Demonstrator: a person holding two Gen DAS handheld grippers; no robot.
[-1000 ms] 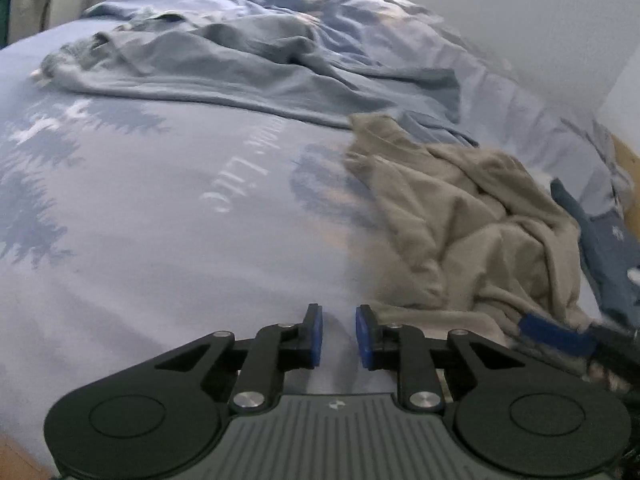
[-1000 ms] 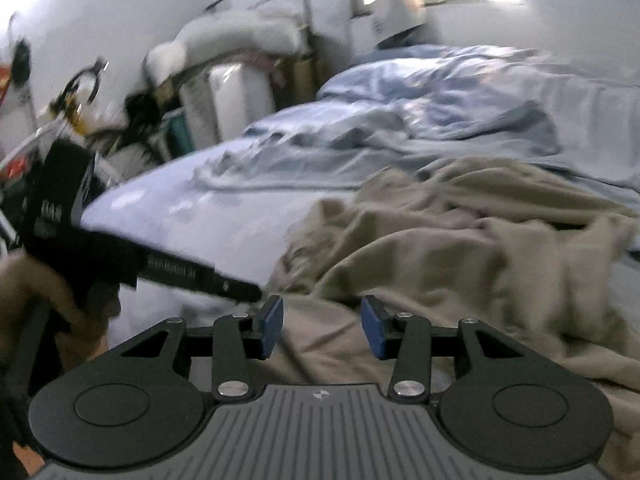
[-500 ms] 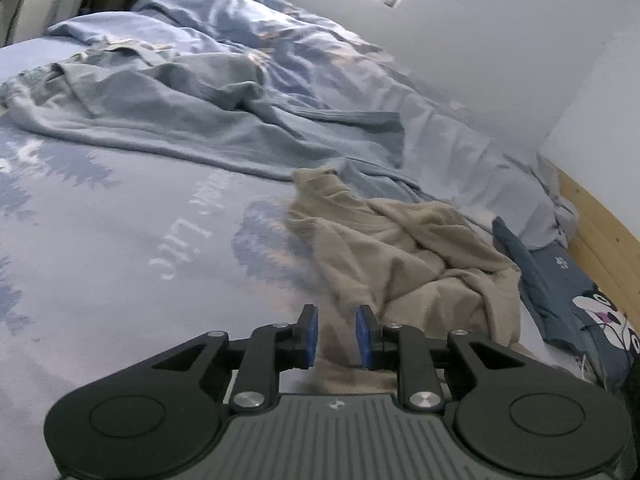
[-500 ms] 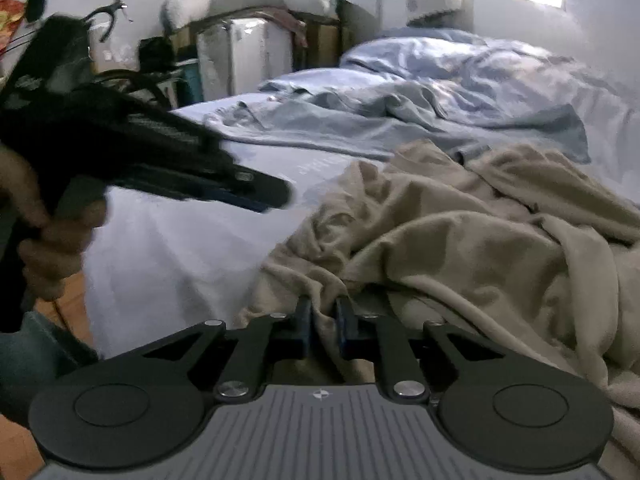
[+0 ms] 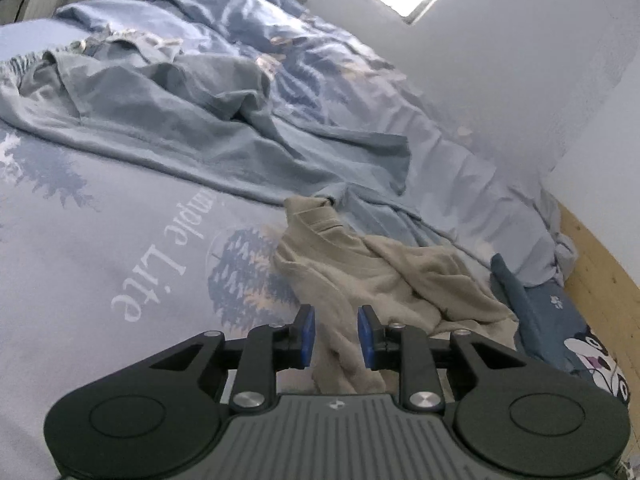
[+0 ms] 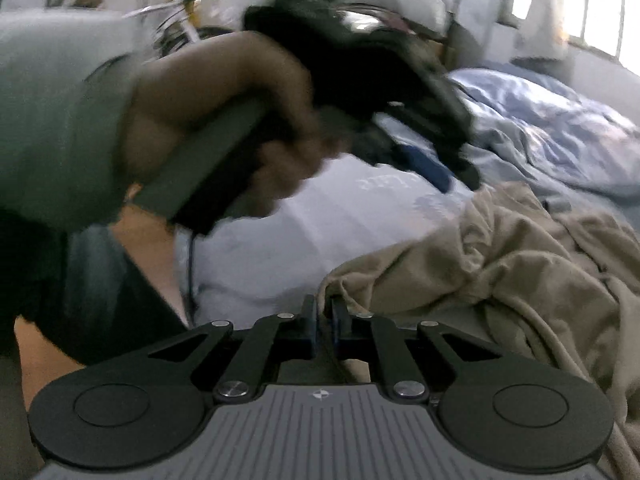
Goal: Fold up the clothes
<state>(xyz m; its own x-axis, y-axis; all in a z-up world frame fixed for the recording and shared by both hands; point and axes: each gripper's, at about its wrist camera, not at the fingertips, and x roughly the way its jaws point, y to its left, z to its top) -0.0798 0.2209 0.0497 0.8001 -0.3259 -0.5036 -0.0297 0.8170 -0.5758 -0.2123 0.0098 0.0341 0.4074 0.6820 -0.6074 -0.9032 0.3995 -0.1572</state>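
Observation:
A crumpled beige garment [image 5: 384, 276] lies on the light blue printed bed sheet [image 5: 100, 232]. My left gripper [image 5: 334, 336] is open, with a strip of the beige cloth hanging between its blue pads, not clamped. In the right wrist view my right gripper [image 6: 325, 320] is shut on the near edge of the beige garment [image 6: 520, 264] and lifts it a little. The left gripper and the hand holding it [image 6: 248, 128] show blurred, above and left of the garment.
A grey-blue garment [image 5: 180, 120] lies spread at the back of the bed, with a rumpled blue duvet [image 5: 320, 68] behind it. A dark blue item [image 5: 556, 328] lies at the right, by a wooden bed frame [image 5: 600, 280]. Clutter stands beyond the bed [image 6: 192, 12].
My right gripper closed on the garment's near edge and pulled it up. My left gripper rose and moved right over the beige cloth, its jaws opening a little wider.

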